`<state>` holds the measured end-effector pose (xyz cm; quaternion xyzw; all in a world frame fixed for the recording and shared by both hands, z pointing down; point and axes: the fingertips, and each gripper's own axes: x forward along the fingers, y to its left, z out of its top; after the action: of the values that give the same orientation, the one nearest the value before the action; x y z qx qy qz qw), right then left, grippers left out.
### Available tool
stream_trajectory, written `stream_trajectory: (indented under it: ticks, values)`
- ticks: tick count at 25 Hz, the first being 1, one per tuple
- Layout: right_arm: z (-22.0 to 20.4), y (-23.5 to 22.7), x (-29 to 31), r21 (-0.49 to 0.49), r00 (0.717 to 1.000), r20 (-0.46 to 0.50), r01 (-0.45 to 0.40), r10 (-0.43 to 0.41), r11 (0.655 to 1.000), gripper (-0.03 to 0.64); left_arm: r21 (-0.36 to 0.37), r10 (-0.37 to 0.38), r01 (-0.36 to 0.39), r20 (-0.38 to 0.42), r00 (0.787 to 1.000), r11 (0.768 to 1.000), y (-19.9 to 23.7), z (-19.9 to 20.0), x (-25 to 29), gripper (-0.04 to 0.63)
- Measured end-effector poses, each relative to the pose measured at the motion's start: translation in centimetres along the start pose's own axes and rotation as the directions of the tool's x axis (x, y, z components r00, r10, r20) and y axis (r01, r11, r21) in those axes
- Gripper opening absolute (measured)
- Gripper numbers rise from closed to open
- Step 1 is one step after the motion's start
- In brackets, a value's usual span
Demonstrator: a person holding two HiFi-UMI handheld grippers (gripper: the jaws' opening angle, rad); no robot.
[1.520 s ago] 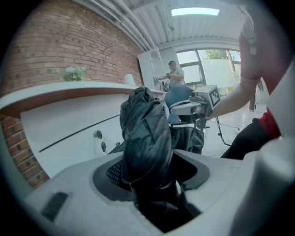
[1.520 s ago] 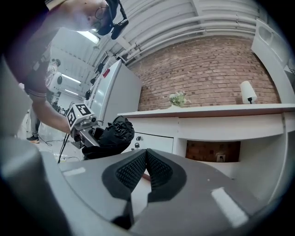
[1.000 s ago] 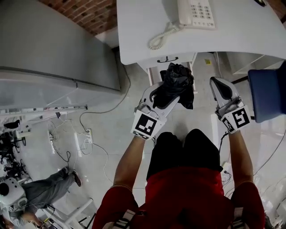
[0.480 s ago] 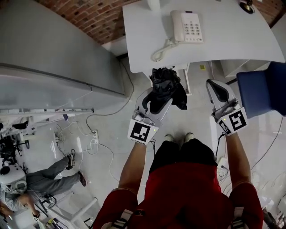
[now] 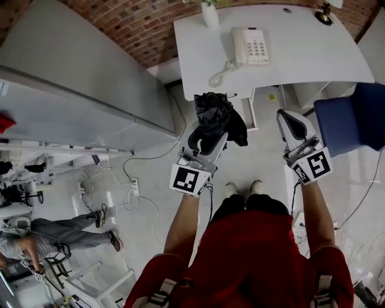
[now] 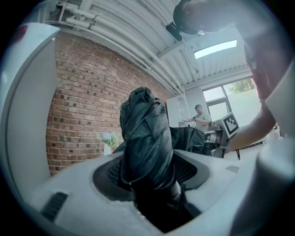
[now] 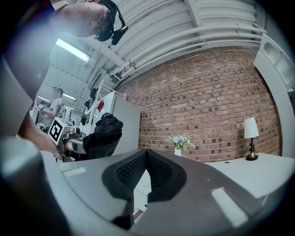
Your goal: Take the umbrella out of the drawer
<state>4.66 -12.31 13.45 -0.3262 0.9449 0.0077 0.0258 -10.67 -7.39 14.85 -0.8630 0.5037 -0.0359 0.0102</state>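
Note:
A folded black umbrella (image 5: pixel 216 115) is held in my left gripper (image 5: pixel 207 127), whose jaws are shut on its bunched fabric. In the left gripper view the umbrella (image 6: pixel 145 138) stands up between the two pads and fills the gap of the left gripper (image 6: pixel 150 177). It hangs in the air in front of the white desk (image 5: pixel 313 60), above the drawer unit (image 5: pixel 251 111). My right gripper (image 5: pixel 293 120) is level beside it at the right, shut and empty; its pads meet in the right gripper view (image 7: pixel 146 156), where the umbrella (image 7: pixel 103 131) shows at the left.
On the desk are a white telephone (image 5: pixel 249 45), a vase (image 5: pixel 210 13) and a small lamp (image 5: pixel 323 15). A blue chair (image 5: pixel 352 117) stands at the right. A tall grey cabinet (image 5: pixel 90 90) is at the left, with cables (image 5: pixel 132 189) on the floor and a person (image 5: pixel 60 234) beyond.
Both grippers have risen together, the left one carrying the umbrella up and away from the drawer. The person holding them has stood up, and more of the desk shows.

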Motion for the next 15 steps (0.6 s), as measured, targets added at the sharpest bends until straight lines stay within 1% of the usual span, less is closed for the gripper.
stream_trajectory:
  ticks: [5,9,15]
  values:
    - [1.8,1.9,-1.4,-0.004,0.999,0.037,0.002,-0.002,1.0,0.014,-0.011,0.021,-0.021,0.031,0.999,1.0,-0.6,1.4,-2.0,0.247]
    - [2.8,3.0,-2.7,-0.011,0.999,0.05,0.003,-0.003,1.0,0.012,-0.014,0.027,-0.027,0.038,0.999,1.0,-1.4,2.0,-3.2,0.247]
    - [3.6,3.5,-4.1,-0.026,0.998,0.061,0.019,-0.017,0.999,0.012,-0.012,0.033,-0.032,0.065,0.997,0.999,-1.9,2.9,-4.3,0.247]
